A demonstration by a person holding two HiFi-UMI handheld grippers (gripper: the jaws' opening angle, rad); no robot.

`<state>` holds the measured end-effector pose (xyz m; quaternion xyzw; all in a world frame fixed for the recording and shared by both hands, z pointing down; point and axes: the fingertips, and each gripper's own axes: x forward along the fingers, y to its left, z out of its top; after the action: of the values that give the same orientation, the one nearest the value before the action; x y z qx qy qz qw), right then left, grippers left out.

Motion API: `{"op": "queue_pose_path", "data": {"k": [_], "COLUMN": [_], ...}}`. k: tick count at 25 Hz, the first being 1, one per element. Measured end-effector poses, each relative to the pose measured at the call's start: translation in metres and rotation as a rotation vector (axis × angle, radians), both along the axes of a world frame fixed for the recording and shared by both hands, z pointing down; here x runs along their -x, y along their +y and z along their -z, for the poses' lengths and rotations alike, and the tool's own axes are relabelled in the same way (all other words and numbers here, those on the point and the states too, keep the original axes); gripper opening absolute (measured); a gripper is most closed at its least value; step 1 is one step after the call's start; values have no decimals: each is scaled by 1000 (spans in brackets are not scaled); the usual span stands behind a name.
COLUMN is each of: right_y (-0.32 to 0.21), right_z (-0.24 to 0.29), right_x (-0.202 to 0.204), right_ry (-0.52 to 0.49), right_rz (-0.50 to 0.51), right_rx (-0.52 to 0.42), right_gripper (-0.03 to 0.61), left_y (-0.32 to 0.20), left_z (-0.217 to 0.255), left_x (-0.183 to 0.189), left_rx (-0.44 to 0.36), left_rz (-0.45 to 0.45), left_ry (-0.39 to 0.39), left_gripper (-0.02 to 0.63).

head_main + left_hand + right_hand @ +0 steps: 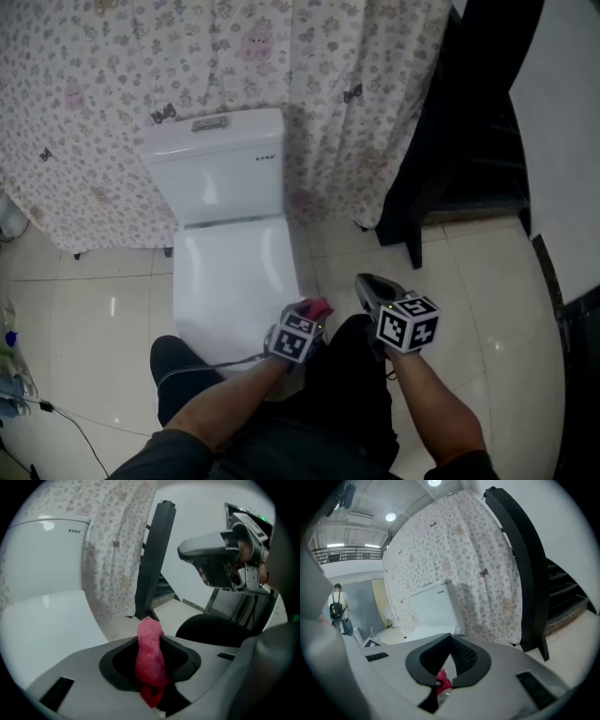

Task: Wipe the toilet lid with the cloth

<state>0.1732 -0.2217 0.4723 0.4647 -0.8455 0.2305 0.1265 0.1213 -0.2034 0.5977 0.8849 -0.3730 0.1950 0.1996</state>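
The white toilet has its lid [234, 272] down, below the tank [220, 159]. A pink-red cloth [317, 307] is bunched in my left gripper [312, 317], which hovers at the lid's near right corner. In the left gripper view the cloth [150, 656] stands clamped between the jaws of the left gripper [152, 641], with the lid [42, 620] off to the left. My right gripper [366, 284] hangs right of the toilet over the floor, shut and empty. In the right gripper view the right gripper [451, 638] has its jaws meeting, and a red scrap [443, 682] shows low in the gap.
A floral curtain [309, 84] hangs behind the toilet. A black stair frame [441, 159] stands at the right. A cable [66, 412] and small items lie on the tiled floor at left. The person's dark-trousered knees [178, 366] are in front of the toilet.
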Motion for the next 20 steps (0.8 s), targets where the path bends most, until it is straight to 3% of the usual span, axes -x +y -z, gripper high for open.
{"op": "queue_pose_path", "data": {"k": [7, 11, 14, 20], "right_y": [1, 2, 2, 7], "right_z": [10, 24, 38, 71], "right_x": [-5, 5, 10, 47], "right_ry": [-26, -50, -80, -107], "right_rz": [-11, 7, 9, 79], "right_rx": [-28, -69, -85, -160], "right_gripper": [5, 5, 5, 5], "left_y": [-11, 0, 13, 40], "left_z": [110, 172, 208, 250], "left_x": [22, 54, 92, 192], "left_rx": [-219, -330, -397, -490], "left_rz": [54, 113, 199, 392], "left_ry": [195, 268, 299, 280], "left_gripper": [121, 121, 121, 121]}}
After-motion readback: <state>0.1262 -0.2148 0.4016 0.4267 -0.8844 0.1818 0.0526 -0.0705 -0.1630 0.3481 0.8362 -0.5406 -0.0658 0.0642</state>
